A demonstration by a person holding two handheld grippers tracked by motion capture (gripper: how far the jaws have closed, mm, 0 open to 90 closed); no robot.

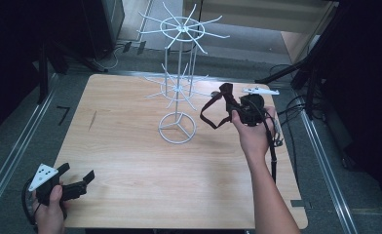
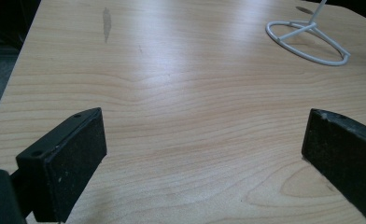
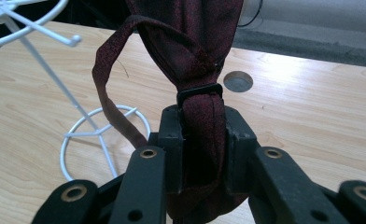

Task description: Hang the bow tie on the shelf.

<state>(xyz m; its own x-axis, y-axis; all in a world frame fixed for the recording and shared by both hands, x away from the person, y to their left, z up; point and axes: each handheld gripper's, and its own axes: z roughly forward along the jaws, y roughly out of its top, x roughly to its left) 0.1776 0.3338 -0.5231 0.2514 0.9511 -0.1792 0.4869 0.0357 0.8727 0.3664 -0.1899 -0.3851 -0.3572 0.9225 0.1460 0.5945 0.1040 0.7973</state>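
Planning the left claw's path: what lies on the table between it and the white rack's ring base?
Nothing: in the left gripper view, bare wood runs from the open left claw to the ring base.

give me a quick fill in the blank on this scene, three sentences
1. The right gripper is shut on a dark red ____.
2. The white wire rack stands on the wooden ____.
3. The left gripper has its jaws ____, with nothing between them.

Missing words: bow tie; table; open
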